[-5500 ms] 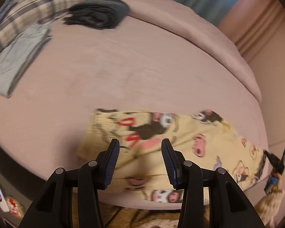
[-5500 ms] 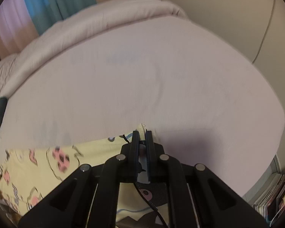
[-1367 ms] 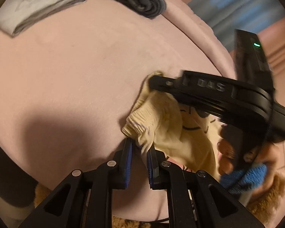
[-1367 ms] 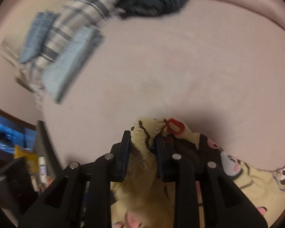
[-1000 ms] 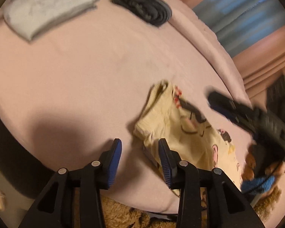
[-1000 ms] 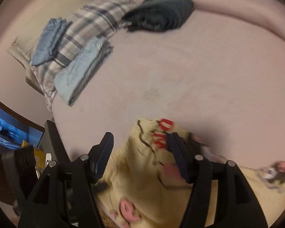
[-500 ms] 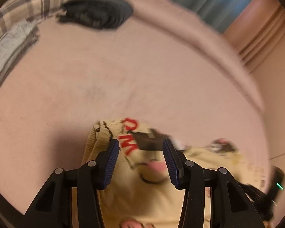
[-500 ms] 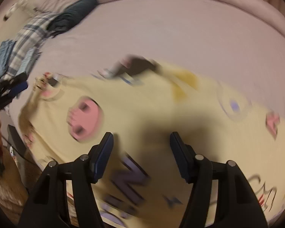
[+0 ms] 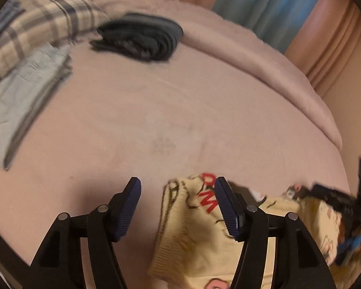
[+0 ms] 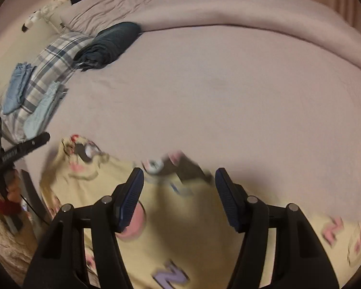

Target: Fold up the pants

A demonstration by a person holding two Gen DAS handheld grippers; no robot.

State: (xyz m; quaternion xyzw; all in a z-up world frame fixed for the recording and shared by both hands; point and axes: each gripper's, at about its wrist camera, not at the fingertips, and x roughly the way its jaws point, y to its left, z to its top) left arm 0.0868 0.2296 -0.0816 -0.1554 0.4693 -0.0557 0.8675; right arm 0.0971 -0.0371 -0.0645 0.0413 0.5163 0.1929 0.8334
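The yellow cartoon-print pants (image 9: 199, 236) lie near the front edge of the pink bed (image 9: 156, 110), folded over, with the ribbed waistband end at the left. My left gripper (image 9: 177, 207) is open and empty, hovering over the waistband end. My right gripper (image 10: 179, 192) is open and empty above the middle of the pants (image 10: 180, 236). The right gripper also shows in the left wrist view (image 9: 344, 204) at the far right, blurred. The left gripper shows at the left edge of the right wrist view (image 10: 16, 154).
A dark folded garment (image 9: 142, 39) lies at the back of the bed. A plaid pillow (image 9: 41, 38) and a light blue folded garment (image 9: 19, 101) lie at the left. A rolled pink duvet (image 9: 252, 55) runs along the far side. Curtains (image 9: 276, 7) hang behind.
Both grippers let go of the pants' waistband and opened. The left one has since shifted left over the waistband end. The right one pulled back to the right over the pants' middle.
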